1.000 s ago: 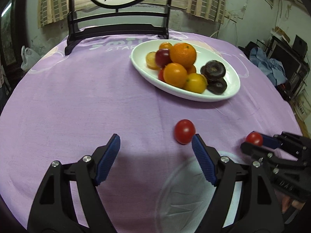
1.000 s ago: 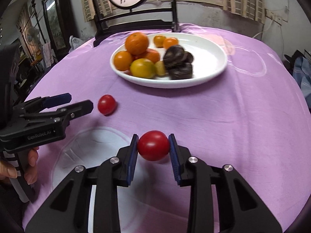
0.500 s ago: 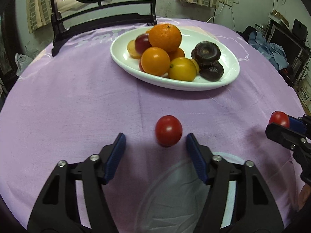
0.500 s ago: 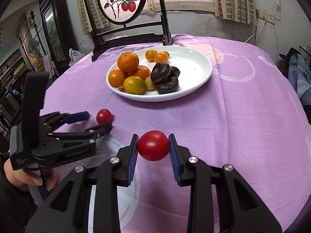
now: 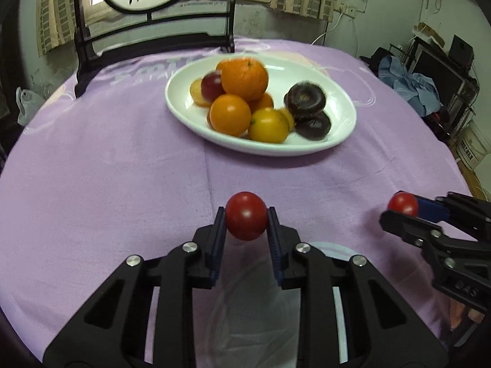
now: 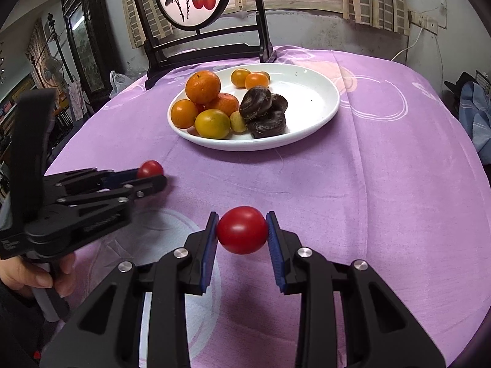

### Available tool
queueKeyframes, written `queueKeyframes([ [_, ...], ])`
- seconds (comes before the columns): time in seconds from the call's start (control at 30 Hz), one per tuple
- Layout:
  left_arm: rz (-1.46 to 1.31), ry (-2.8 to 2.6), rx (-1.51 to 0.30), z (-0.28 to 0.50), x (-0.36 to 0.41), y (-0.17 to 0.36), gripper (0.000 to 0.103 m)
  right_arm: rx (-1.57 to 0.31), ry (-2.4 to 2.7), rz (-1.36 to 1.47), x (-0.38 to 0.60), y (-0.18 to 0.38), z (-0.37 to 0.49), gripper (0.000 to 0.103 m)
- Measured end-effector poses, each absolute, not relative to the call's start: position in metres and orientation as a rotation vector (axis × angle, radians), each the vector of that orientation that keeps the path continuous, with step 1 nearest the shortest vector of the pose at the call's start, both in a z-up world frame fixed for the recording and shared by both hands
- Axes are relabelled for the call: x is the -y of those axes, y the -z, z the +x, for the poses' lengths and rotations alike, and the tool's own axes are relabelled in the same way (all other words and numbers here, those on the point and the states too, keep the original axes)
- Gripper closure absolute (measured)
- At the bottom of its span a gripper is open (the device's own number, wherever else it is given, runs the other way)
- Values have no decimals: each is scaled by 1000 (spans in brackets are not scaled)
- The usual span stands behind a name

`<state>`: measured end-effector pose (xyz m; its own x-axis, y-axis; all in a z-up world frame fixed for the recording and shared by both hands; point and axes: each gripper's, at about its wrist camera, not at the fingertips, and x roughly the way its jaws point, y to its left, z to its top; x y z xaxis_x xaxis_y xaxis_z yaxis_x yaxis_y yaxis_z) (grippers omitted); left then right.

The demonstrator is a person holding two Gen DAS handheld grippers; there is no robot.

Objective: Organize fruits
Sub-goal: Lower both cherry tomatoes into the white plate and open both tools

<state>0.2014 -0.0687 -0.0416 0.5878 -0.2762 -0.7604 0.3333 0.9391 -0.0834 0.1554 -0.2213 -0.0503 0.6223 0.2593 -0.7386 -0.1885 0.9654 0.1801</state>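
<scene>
My left gripper is matte black — silver screws, ribbed blue pads. My right gripper matches it. Both bear faint white lettering.

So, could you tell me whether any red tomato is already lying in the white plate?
No, the white plate holds oranges and dark fruits; both red tomatoes are in the grippers.

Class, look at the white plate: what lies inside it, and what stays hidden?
The white plate holds a pile of oranges, a dark red fruit and dark brown ring-shaped pieces. Whatever sits beneath the pile is covered.
</scene>
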Motion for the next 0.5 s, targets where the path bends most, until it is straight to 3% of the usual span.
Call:
queueKeyframes([
  [0.27,142,403,-749,198,79,-29,77,-775,-283,82,220,12,170,71],
  [0.5,140,431,-713,248,106,-59,77,-706,-274,61,220,-10,226,71],
])
